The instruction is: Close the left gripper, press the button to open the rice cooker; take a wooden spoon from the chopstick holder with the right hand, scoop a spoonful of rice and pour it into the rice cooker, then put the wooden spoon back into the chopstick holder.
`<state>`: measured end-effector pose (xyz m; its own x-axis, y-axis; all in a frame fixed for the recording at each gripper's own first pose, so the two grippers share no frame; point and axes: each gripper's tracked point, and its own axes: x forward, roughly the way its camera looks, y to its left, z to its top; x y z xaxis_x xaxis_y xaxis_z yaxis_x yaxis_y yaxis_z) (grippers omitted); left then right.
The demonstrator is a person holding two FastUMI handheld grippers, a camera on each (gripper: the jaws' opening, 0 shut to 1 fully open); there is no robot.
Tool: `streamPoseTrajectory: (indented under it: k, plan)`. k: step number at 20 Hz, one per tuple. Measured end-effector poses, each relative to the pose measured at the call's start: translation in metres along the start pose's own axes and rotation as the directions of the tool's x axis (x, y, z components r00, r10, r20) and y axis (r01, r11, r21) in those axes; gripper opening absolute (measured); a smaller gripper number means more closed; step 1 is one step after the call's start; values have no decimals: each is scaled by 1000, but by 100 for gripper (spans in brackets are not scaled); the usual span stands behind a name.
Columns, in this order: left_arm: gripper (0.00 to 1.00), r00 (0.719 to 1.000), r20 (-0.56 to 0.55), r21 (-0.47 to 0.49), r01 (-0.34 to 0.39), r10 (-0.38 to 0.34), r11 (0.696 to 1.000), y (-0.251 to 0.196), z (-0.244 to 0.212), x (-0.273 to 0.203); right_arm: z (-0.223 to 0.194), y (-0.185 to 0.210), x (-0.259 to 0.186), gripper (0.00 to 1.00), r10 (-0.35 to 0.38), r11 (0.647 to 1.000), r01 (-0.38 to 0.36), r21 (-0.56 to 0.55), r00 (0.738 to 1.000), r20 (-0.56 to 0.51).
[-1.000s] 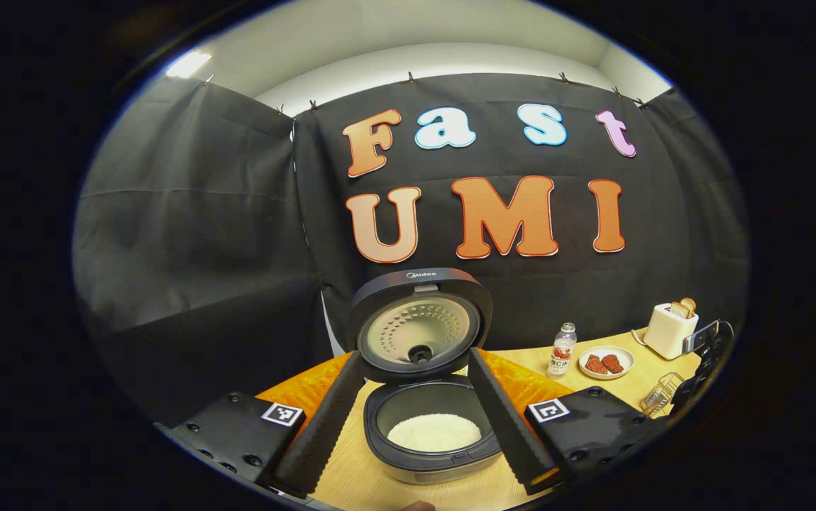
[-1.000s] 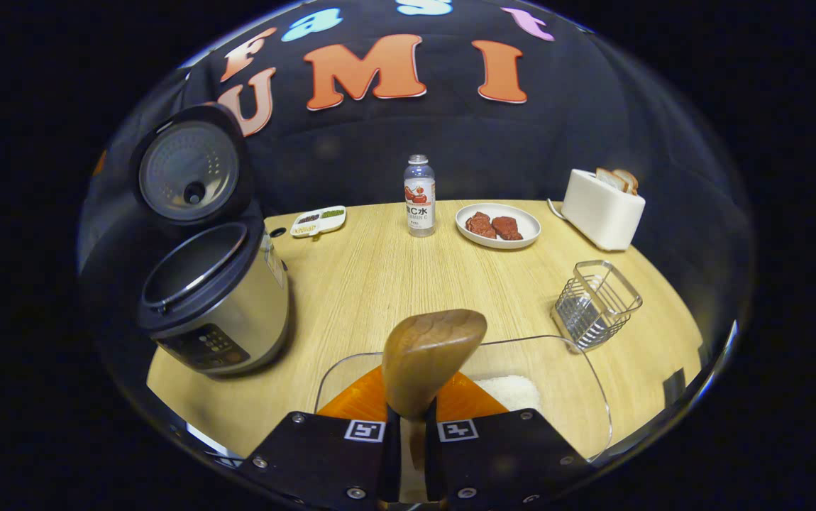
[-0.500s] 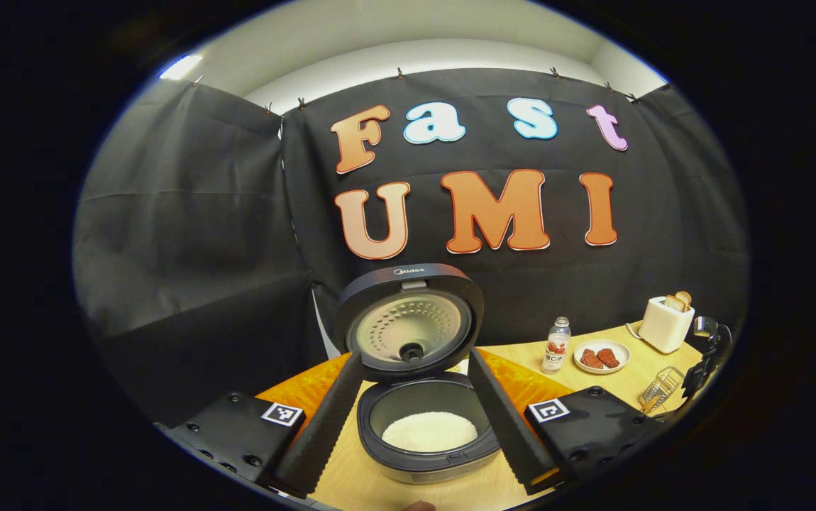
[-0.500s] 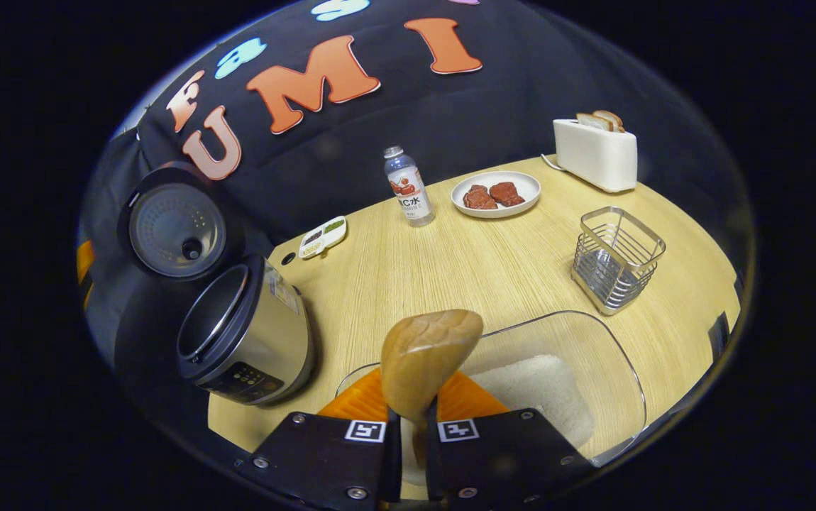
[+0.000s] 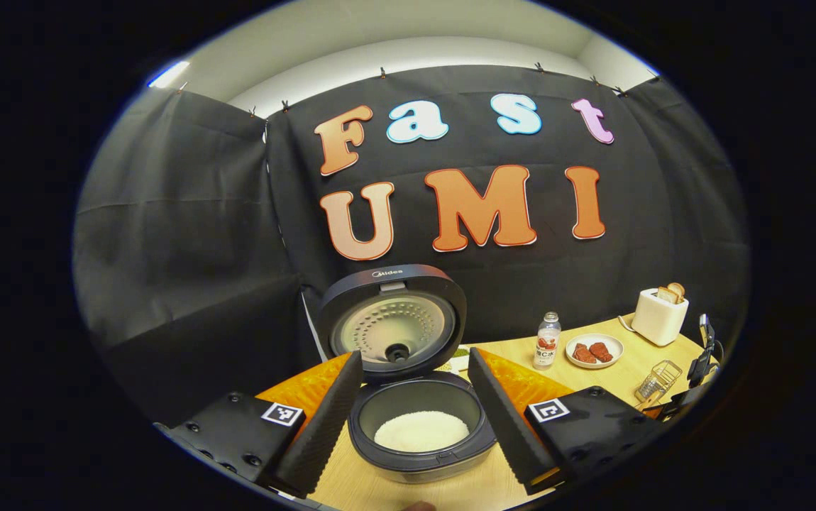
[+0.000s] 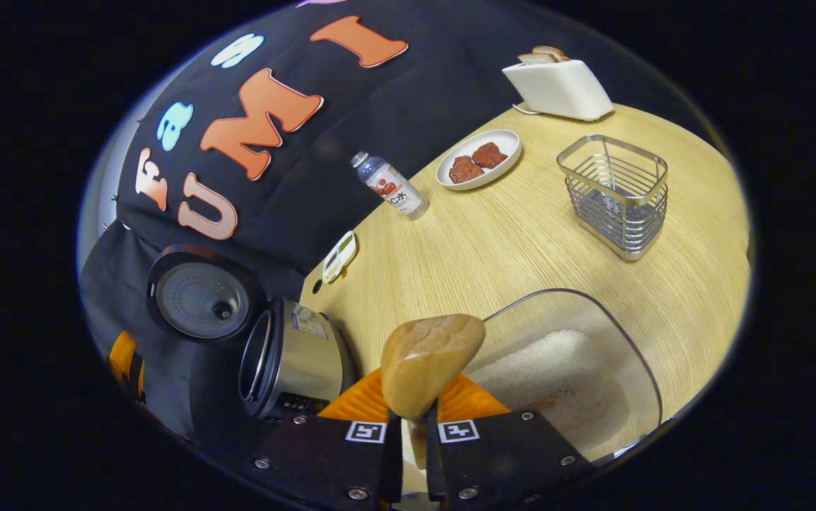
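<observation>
At the bottom centre of the right gripper view, the right gripper (image 6: pixel 408 433) has its jaws clamped on the handle of the wooden spoon (image 6: pixel 431 362). The spoon's smooth, oval brown bowl with visible grain rises just above the jaws, its rounded back toward the camera, so whether it carries rice cannot be told. Just behind it, at lower right, lies a clear rice container (image 6: pixel 646 380) on the desk (image 6: pixel 521 241), with a bed of white rice (image 6: pixel 557 369) spread across its bottom. At lower left the rice cooker (image 6: pixel 294 362) stands with a silver body, a dark rim and its round lid swung up. Farther off, at upper right, the wire chopstick holder (image 6: pixel 617 191) stands upright. Beyond it come a plate of reddish meat (image 6: pixel 477 157), a small bottle (image 6: pixel 388 186) and a white toaster (image 6: pixel 559 86) against the booth's black cloth.

In the left gripper view, the left gripper (image 5: pixel 411 419) sits at the bottom with its jaws spread wide apart, holding nothing. Between them, just behind, is the open cooker (image 5: pixel 418 426), a mound of white rice in its dark inner pot and the perforated inner lid standing upright behind. At the right edge the holder (image 5: pixel 658 380) appears small.
</observation>
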<state>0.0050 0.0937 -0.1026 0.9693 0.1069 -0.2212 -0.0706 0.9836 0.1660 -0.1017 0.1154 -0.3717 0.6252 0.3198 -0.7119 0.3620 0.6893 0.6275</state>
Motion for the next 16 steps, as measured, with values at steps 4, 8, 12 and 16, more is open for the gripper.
streamPoseTrajectory:
  k: [4, 8, 12, 16]
  plan:
    - [99, 1000, 11, 16, 13, -13, 1000, -12, 7, 0, 15, -10, -11, 13, 55, 993, -57, 106, 998, 22]
    - [100, 1000, 11, 16, 14, -14, 1000, -20, 10, 1, 34, -21, -24, 13, 98, 980, -105, 171, 994, 48]
    - [92, 999, 34, 12, -1, 0, 1000, -27, 16, 1, 56, -18, -35, 12, 183, 929, -199, 313, 980, 78]
    - [98, 998, 51, -13, -32, 32, 999, -25, 17, -2, 80, -1, -48, 13, 268, 875, -288, 390, 958, 107]
